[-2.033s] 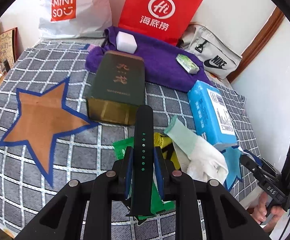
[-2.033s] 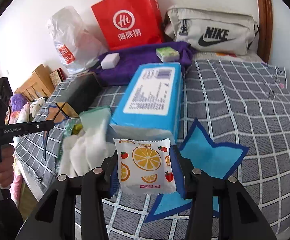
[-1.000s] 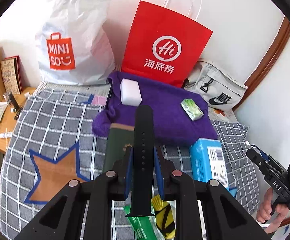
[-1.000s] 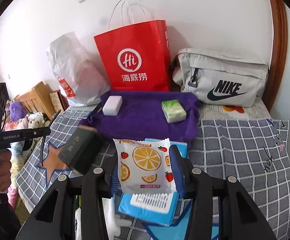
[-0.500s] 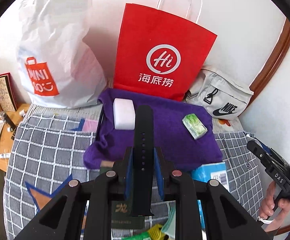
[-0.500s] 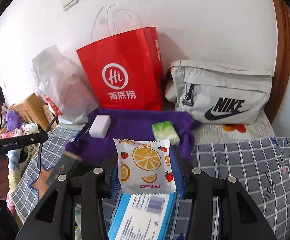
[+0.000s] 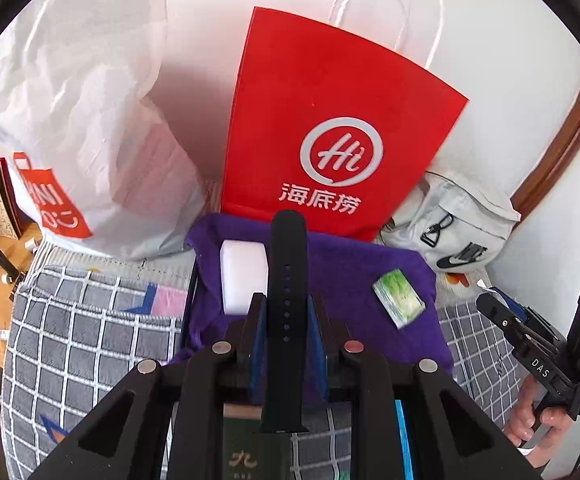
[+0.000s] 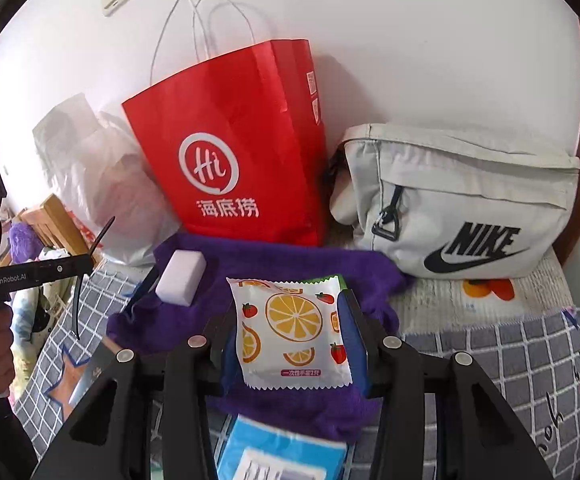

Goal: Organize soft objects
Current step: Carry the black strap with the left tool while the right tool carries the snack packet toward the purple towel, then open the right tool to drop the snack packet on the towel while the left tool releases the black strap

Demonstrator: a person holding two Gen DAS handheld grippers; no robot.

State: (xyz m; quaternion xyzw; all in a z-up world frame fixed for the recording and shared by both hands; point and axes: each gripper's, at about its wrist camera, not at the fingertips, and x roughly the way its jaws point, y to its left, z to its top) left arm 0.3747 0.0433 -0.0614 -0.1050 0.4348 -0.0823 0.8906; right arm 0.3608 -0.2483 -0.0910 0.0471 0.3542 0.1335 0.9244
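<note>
My left gripper [image 7: 285, 312] is shut on a black watch strap [image 7: 287, 264] that stands up between its fingers, above the near edge of a purple towel [image 7: 342, 276]. A white sponge block [image 7: 243, 276] and a green packet [image 7: 398, 298] lie on that towel. My right gripper [image 8: 296, 328] is shut on a white sachet printed with orange slices [image 8: 294, 330], held over the same towel [image 8: 257, 264]. The sponge [image 8: 181, 278] lies left of it; the green packet is mostly hidden behind the sachet.
A red paper bag [image 7: 330, 132], a white Miniso plastic bag [image 7: 89, 132] and a grey Nike pouch [image 8: 462, 204] stand against the wall behind the towel. A dark green box [image 7: 245, 452] and a blue pack [image 8: 281, 456] lie near me on the checked bedspread [image 7: 69, 340].
Both grippers have moved forward from the clutter at the bed's near side towards the wall and now hang over the purple towel. Each still holds its item.
</note>
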